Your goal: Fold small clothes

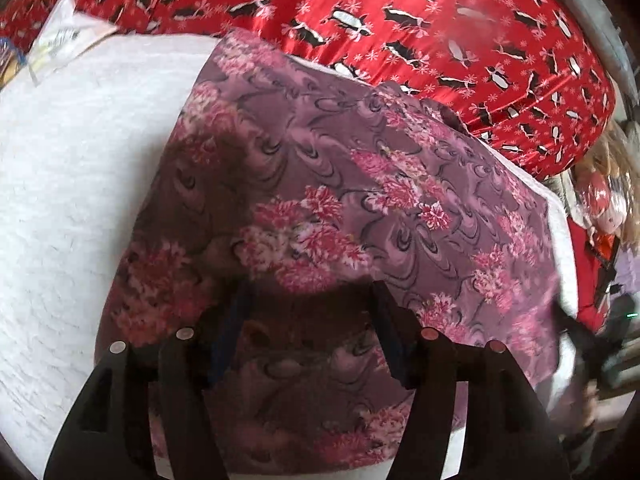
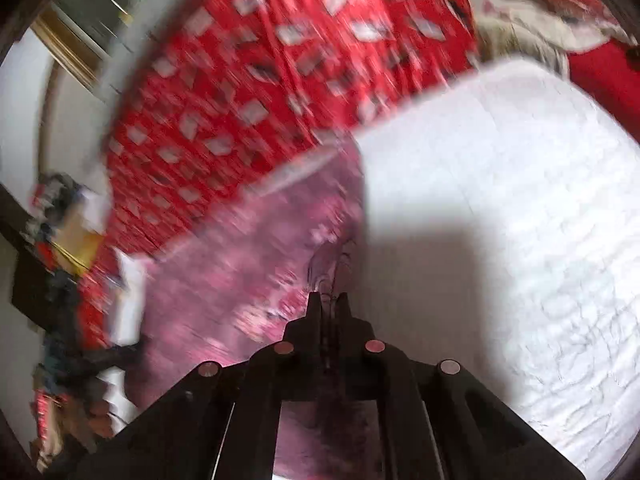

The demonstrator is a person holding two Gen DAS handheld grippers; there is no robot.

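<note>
Matt floral cloth [image 1: 320, 184], glossy red sheet [image 1: 460, 20]

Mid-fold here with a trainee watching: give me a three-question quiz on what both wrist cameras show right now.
1. True or false: the right gripper has its jaws closed on the purple floral garment.
2. Multiple choice: what does the garment lie on? A) a bare wooden table B) a white textured cloth C) a metal tray
3. Short answer: how do the left gripper's jaws stand, and what lies behind the white cloth?

Key
1. True; the jaws are together with fabric pinched at the tips.
2. B.
3. Spread apart over the garment; a red penguin-print fabric lies behind.
</note>
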